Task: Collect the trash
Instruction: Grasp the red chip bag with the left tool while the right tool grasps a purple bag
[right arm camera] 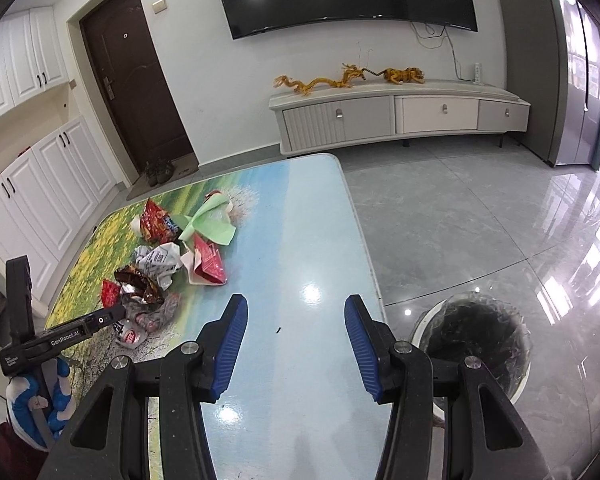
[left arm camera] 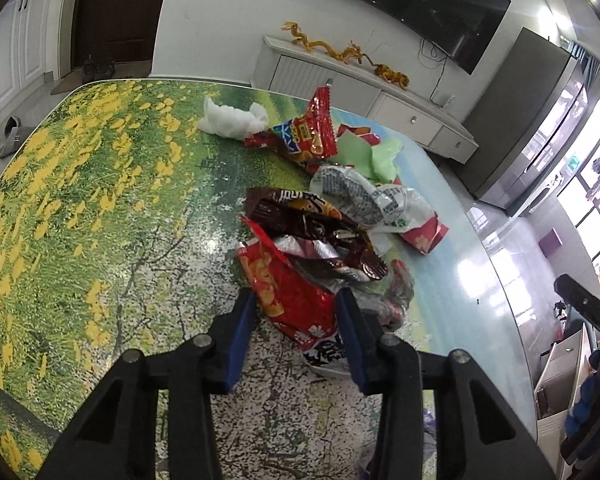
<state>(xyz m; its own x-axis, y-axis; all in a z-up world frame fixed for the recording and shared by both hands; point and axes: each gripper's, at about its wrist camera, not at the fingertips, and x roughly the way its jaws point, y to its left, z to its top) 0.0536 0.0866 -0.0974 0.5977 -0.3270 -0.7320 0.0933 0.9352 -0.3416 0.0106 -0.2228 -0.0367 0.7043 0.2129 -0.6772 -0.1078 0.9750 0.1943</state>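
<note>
A pile of trash lies on the flower-print table (left arm camera: 100, 200): white tissue (left arm camera: 228, 120), a red and blue packet (left arm camera: 308, 132), green paper (left arm camera: 364, 156), a white printed bag (left arm camera: 356, 196) and a brown wrapper (left arm camera: 312, 224). My left gripper (left arm camera: 296, 312) straddles the nearest piece, a red snack wrapper (left arm camera: 288, 296). The wrapper fills the gap and both blue pads touch it. My right gripper (right arm camera: 296, 320) hangs open over the bare blue end of the table (right arm camera: 300, 220), with nothing between its fingers. The same pile (right arm camera: 160, 264) sits to its left, with the left gripper (right arm camera: 116, 316) reaching into it.
A round bin (right arm camera: 472, 344) lined with a black bag stands on the floor beside the table's right edge. A low white TV cabinet (right arm camera: 396, 116) lines the far wall, with a dark door (right arm camera: 132, 80) at left and a grey fridge (right arm camera: 580, 80) at right.
</note>
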